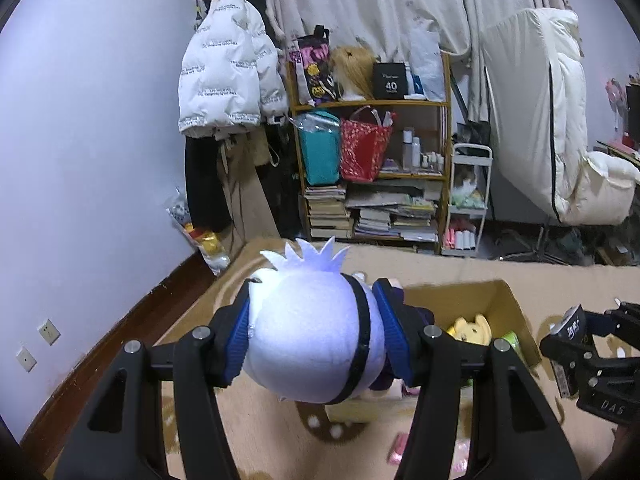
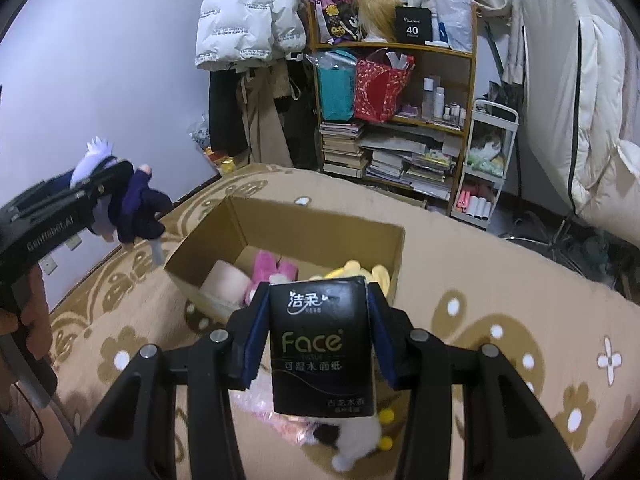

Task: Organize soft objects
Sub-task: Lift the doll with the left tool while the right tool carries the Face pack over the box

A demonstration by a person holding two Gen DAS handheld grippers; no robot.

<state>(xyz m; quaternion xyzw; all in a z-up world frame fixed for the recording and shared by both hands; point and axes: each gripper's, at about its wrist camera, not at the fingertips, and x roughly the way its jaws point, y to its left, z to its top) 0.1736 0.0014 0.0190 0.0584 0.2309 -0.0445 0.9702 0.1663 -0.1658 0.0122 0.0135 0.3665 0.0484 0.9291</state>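
White-haired plush doll [image 1: 308, 332] clamped in left claw [image 1: 316, 334], black tissue pack [image 2: 322, 344] in right claw [image 2: 320, 340]; doll's face hidden, cardboard box [image 2: 320, 220] beyond.

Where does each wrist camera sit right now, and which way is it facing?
Left wrist: rides the left gripper, aimed across the patterned beige rug at the wooden shelf; its blue pads squeeze a white-headed plush doll; the right gripper shows at the right edge.
Right wrist: rides the right gripper, tilted down at the open cardboard box; it clamps a black tissue pack; the left gripper and a hand appear left.
Shared: box, shelf, white puffer jacket.
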